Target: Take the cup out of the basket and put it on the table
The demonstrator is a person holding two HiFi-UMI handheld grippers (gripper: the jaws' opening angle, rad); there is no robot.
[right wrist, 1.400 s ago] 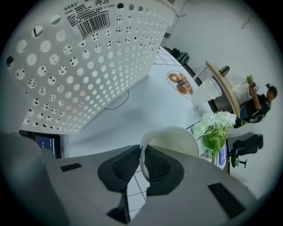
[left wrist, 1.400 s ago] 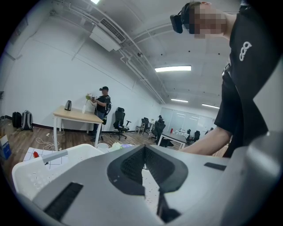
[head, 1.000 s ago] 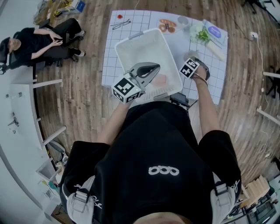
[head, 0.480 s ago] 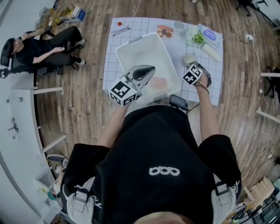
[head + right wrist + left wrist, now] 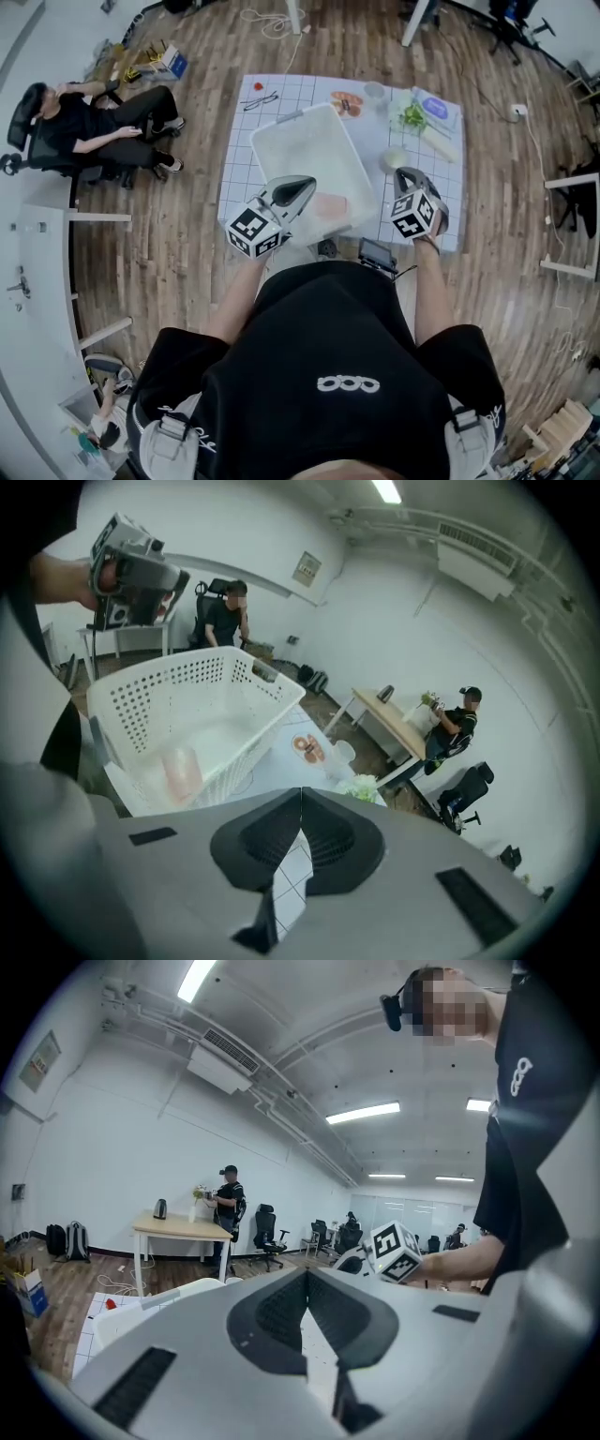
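The left gripper point(image 5: 305, 184) covers the basket's point(image 5: 300, 155) near corner. Items point(image 5: 412, 117) at the surface's point(image 5: 236, 150) far end are too small to name.

Probably an open-plan office: swivel chairs point(image 5: 268, 1229), a wooden desk point(image 5: 181, 1230), ceiling strip lights point(image 5: 364, 1112), white walls point(image 5: 112, 1147).

The person wears a black short-sleeved T-shirt point(image 5: 328, 319) with a white looped logo point(image 5: 349, 384) and grey buckled shoulder straps point(image 5: 172, 424). Left gripper point(image 5: 307, 182) and right gripper point(image 5: 404, 172): grey shells point(image 5: 450, 1354), black ribbed pads point(image 5: 277, 1316); behind the fingers point(image 5: 289, 193), black-and-white marker cubes point(image 5: 251, 232).
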